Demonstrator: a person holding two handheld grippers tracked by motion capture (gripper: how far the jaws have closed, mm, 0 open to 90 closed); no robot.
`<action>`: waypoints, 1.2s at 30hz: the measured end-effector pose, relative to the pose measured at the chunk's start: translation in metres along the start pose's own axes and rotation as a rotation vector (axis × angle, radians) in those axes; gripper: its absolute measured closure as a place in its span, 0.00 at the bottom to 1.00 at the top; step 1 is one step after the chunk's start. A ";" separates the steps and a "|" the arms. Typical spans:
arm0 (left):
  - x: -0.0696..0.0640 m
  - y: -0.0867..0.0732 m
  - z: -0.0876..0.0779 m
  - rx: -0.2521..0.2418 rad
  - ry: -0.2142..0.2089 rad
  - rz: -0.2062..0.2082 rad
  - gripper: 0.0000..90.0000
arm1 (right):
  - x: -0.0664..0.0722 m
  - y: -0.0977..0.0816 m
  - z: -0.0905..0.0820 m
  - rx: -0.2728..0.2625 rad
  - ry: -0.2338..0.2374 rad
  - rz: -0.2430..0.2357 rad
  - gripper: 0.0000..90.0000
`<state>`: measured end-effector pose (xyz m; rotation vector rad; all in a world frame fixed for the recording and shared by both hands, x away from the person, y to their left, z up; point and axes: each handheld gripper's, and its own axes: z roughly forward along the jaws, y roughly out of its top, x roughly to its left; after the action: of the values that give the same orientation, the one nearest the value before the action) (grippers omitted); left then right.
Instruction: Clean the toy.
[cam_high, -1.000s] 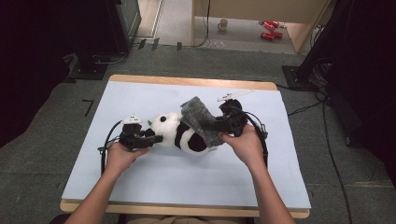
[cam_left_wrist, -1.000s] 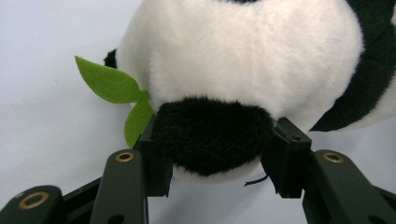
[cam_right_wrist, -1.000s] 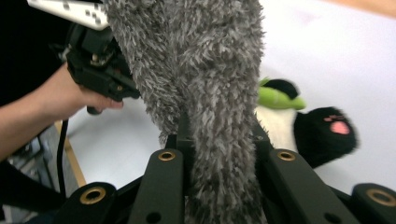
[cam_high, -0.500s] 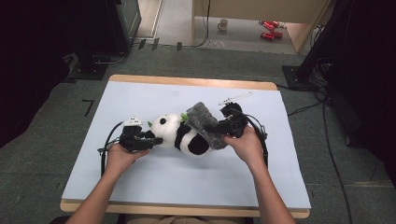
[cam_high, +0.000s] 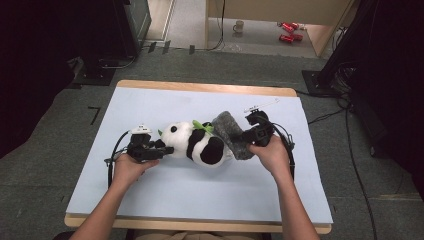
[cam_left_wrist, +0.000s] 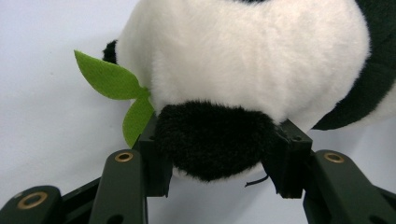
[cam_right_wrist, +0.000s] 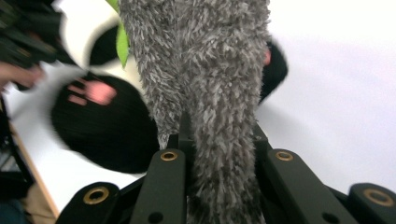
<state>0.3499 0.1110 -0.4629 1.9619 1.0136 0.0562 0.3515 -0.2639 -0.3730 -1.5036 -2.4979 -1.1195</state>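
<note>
A black and white panda plush lies on its side mid-table, a green felt leaf at its neck. My left gripper is shut on the panda's black ear, both pads pressing into the fur, and the leaf sticks out to the left. A grey fuzzy cloth drapes over the panda's lower body. My right gripper is shut on it. In the right gripper view the cloth runs up from the jaws, with a black foot with pink pads to the left.
The pale blue mat covers a wooden table with its edge at the front. A thin white strip lies behind the right hand. Cables trail from both grippers. On the floor beyond are a mug and red cans.
The right hand has come down and toward the front of the table with the grey cloth, which now rests lower on the panda. The left hand and the panda's head have kept still.
</note>
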 end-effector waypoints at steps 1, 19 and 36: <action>0.000 0.000 0.000 -0.003 0.001 -0.002 0.55 | 0.002 0.002 -0.005 -0.017 0.003 -0.007 0.85; -0.002 0.001 0.001 -0.002 0.003 0.006 0.55 | 0.032 0.008 0.005 -0.040 0.111 -0.076 0.84; -0.007 0.008 0.001 0.011 0.012 -0.101 0.58 | 0.024 0.008 -0.028 -0.116 0.009 -0.042 0.85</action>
<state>0.3501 0.1034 -0.4555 1.9193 1.1212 0.0064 0.3360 -0.2591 -0.3390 -1.4748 -2.5109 -1.2960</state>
